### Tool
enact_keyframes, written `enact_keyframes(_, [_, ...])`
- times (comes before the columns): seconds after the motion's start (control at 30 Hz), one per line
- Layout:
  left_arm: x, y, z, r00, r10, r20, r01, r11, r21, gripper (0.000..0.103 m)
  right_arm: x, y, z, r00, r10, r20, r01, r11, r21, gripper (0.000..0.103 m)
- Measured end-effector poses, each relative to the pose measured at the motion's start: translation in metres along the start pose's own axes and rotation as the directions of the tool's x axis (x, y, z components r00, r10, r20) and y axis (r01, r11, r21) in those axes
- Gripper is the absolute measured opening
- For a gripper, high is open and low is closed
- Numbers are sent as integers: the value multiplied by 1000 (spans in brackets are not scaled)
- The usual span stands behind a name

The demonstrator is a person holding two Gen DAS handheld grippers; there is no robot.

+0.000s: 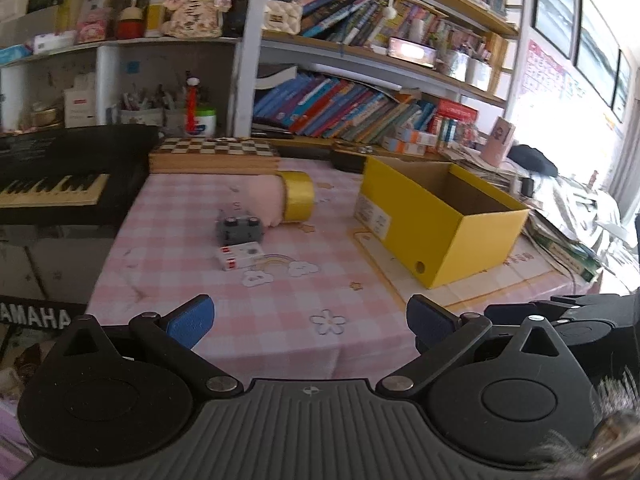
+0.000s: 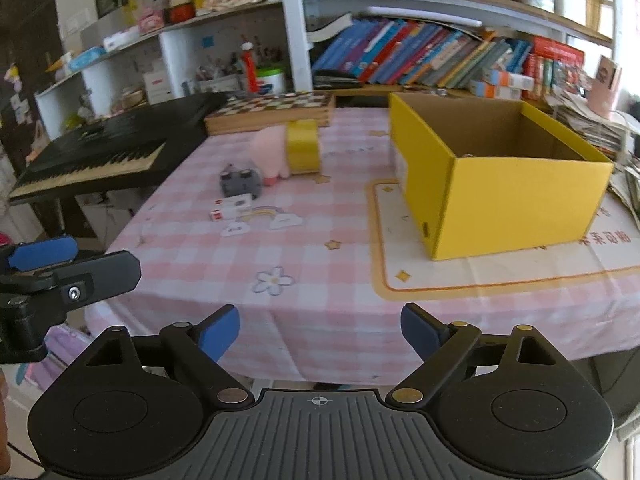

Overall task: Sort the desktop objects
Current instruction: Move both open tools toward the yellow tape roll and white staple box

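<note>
A pink checked tablecloth (image 1: 280, 300) (image 2: 320, 300) covers the table. On it lie a yellow tape roll (image 1: 298, 196) (image 2: 304, 150), a pink soft toy (image 1: 266, 200) (image 2: 270, 152), a grey block with two knobs (image 1: 240, 230) (image 2: 240, 182) and a small white box with red marks (image 1: 240, 256) (image 2: 232, 206). An open yellow cardboard box (image 1: 436, 220) (image 2: 500, 196) stands at the right. My left gripper (image 1: 310, 320) and right gripper (image 2: 320, 332) are open and empty, above the table's near edge. The left gripper also shows at the left of the right wrist view (image 2: 44, 254).
A black keyboard (image 1: 52, 184) (image 2: 100, 152) stands left of the table. A chessboard box (image 1: 214, 154) (image 2: 272, 110) lies at the far edge. Bookshelves (image 1: 360, 108) (image 2: 440, 60) fill the back. Stacked papers (image 2: 592, 120) lie at the right.
</note>
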State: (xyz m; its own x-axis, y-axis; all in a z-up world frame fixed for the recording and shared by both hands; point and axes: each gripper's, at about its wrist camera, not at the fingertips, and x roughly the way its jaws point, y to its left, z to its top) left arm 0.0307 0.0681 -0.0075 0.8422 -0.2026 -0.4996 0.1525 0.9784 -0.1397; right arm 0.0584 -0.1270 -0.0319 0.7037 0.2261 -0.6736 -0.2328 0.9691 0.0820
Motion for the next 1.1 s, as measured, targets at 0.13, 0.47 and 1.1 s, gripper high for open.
enact_keyframes(0.13, [-1,7,0,1000,21,-3,-21,1000,-9,103,2,10,3,1000,12,-2,-13,999,-33,90])
enact_keyframes(0.47, [10,25,-1,996,78,-39,-81,993,-85,103,15,17,10,999,35,-23,-36,997,-74,90])
enact_keyframes(1.1, [74,37,27,981,172,-94,-185,970,-157,103,91,3,70,991,114,-66,-122,983,-140,90])
